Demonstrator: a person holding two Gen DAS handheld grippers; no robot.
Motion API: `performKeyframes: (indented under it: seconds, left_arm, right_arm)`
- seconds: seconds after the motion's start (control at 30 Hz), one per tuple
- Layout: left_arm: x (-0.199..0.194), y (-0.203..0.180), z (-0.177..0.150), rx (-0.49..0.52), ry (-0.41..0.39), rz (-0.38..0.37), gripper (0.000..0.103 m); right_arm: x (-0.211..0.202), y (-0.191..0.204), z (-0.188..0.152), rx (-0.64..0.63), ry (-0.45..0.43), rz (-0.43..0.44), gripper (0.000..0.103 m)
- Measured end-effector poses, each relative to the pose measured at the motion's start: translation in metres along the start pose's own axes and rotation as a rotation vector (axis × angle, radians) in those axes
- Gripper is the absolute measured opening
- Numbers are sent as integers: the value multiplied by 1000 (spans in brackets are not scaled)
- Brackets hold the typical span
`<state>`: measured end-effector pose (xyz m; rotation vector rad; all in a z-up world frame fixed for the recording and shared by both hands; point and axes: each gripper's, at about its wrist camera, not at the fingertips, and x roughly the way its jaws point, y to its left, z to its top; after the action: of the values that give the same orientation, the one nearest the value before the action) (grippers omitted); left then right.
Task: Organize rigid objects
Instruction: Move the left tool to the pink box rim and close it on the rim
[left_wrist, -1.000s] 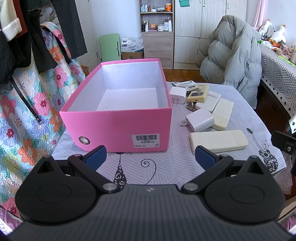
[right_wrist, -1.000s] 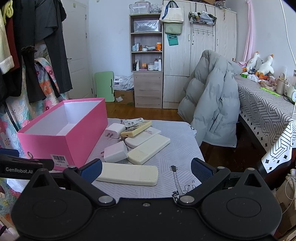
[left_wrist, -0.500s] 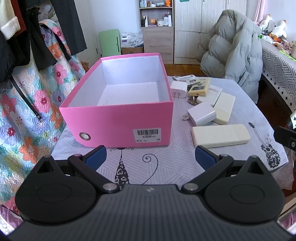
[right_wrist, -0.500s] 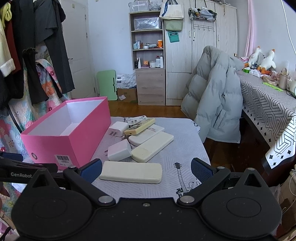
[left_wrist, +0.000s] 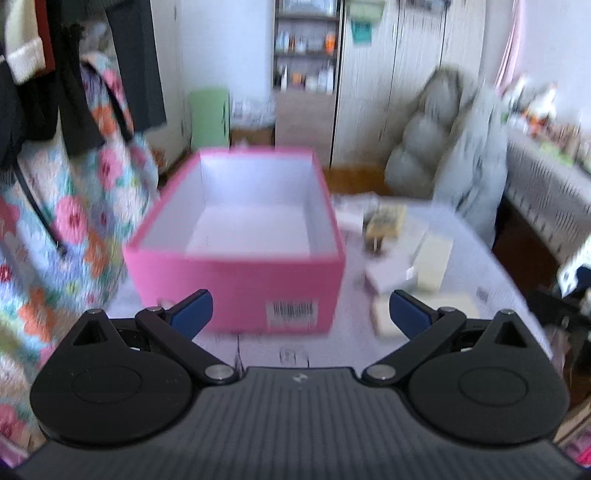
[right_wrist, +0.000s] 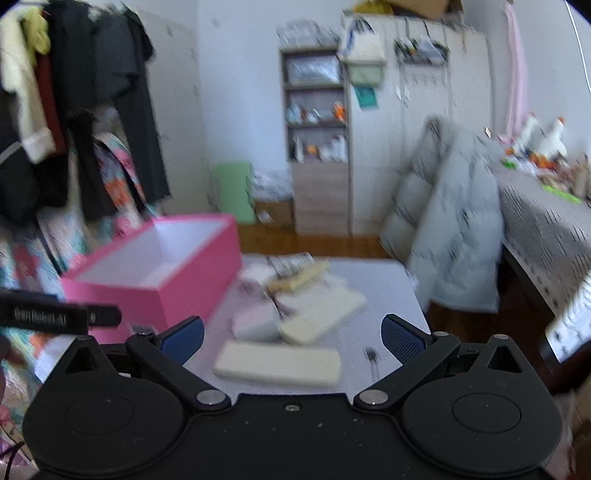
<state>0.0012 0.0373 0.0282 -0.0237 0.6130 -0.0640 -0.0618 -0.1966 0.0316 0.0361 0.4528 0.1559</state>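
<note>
An empty pink box (left_wrist: 236, 280) stands on the left of the table; it also shows in the right wrist view (right_wrist: 155, 280). To its right lie several white and cream blocks: a long cream bar (right_wrist: 277, 363) nearest, a white charger (right_wrist: 255, 323), a second cream bar (right_wrist: 325, 314) and a yellow one (right_wrist: 299, 278) further back. My left gripper (left_wrist: 299, 310) is open and empty in front of the box. My right gripper (right_wrist: 291, 334) is open and empty above the long cream bar. Both views are blurred.
A grey puffer jacket (right_wrist: 450, 229) hangs on a chair behind the table. Clothes and a floral quilt (left_wrist: 55, 206) hang at the left. A second table with a patterned cloth (right_wrist: 546, 229) stands at the right. Shelves and wardrobes line the back wall.
Both grippers have risen and pulled back a little, so the box and blocks sit further off. Both views have gone blurred with motion. Both grippers stay open and empty.
</note>
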Motion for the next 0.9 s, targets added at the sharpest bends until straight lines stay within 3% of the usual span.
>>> performKeyframes:
  seconds: [0.17, 0.33, 0.4, 0.6, 0.73, 0.83, 0.9]
  left_arm:
    - [-9, 19, 29, 54, -116, 60, 103]
    - [20, 60, 55, -15, 9, -8, 100]
    - [33, 75, 61, -25, 41, 4, 100]
    - [72, 105, 78, -21, 94, 52, 98]
    - [101, 121, 84, -2, 147, 80, 90]
    - [126, 136, 87, -43, 184, 30, 90]
    - [151, 150, 87, -94, 237, 64, 90]
  right_arm:
    - [18, -2, 12, 7, 6, 65, 103]
    - [67, -5, 19, 66, 162, 83, 103]
    - [87, -4, 22, 89, 212, 72, 103]
    - [117, 4, 19, 29, 271, 82, 103]
    - [131, 11, 19, 20, 313, 96, 103]
    - [139, 22, 19, -23, 311, 110, 102]
    - [147, 30, 19, -61, 317, 114, 99]
